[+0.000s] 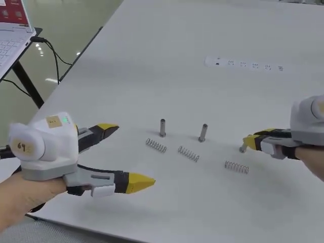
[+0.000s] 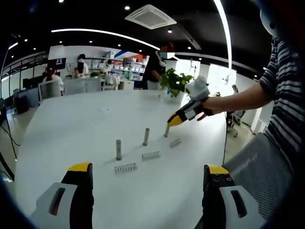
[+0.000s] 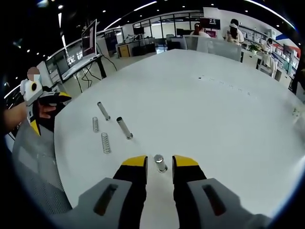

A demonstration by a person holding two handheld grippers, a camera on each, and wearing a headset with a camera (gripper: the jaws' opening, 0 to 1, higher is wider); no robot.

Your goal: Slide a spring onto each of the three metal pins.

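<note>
Left gripper [image 1: 131, 153] sticker: "69"; claw wide open, empty.
Right gripper [image 3: 160, 160]: narrowly straddles short grey metal pin [image 3: 160, 164], gaps showing.
White table [image 1: 202, 30] edge: near left gripper.

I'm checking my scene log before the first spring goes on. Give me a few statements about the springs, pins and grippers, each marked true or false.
1. All three springs lie on the table, none on a pin. True.
2. The left gripper holds a spring. False: its jaws are wide open and empty.
3. The right gripper has its jaws on either side of the third pin. True.
4. The other two pins lie flat. False: both stand upright.
5. A power strip lies beyond the pins. True.
</note>
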